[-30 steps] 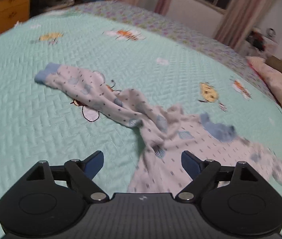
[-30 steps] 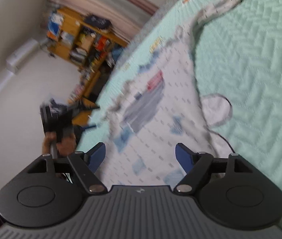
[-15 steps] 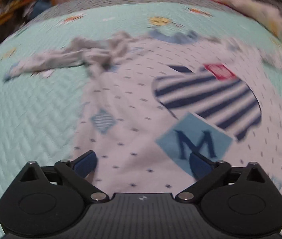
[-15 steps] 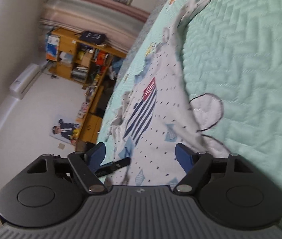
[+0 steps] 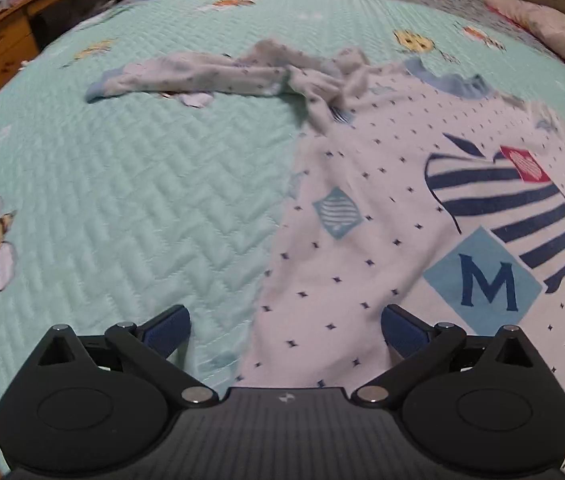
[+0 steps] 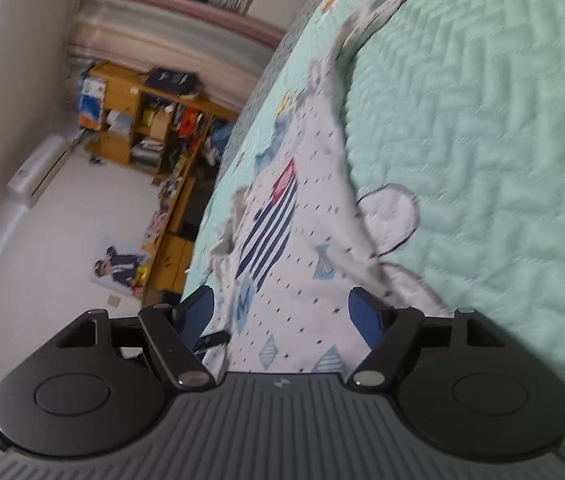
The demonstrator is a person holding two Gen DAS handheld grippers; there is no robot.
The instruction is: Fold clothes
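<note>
Left tongs [image 5: 284,330] swung from the bunched sleeve toward the shirt's body over the last second and ended low at its near hem; right view stayed nearly the same, just crept closer along the shirt's right edge.

State then:
- Shirt [image 5: 382,216] lay face up on the bed [image 5: 130,184], striped apple print and "M" patch showing, collar at the far end. Body was mostly spread, not folded.
- Left sleeve [image 5: 202,74] was twisted and bunched, trailing far-left from the shoulder. Right sleeve ran off toward the far end in the right view; its end was out of frame.
- Left tongs were spread wide and empty, straddling the shirt's left edge at the near hem: left pad over bare quilt, right pad over cloth.
- Right tongs [image 6: 282,312] were also wide and empty, rolled sideways, pads on either side of the near right part of the hem.

My read: both were lining up on the hem corners, either to pull the body flat or to start a fold; frames didn't settle which.

To do it well:
- Bite only the hem corner, both layers, not the quilt underneath.
- Close both sides at matching spots, or the shirt skews.
- Keep the pull low and even so the print stays flat.
- The twisted left sleeve needed straightening before any fold across it, else it bulks up.
</note>
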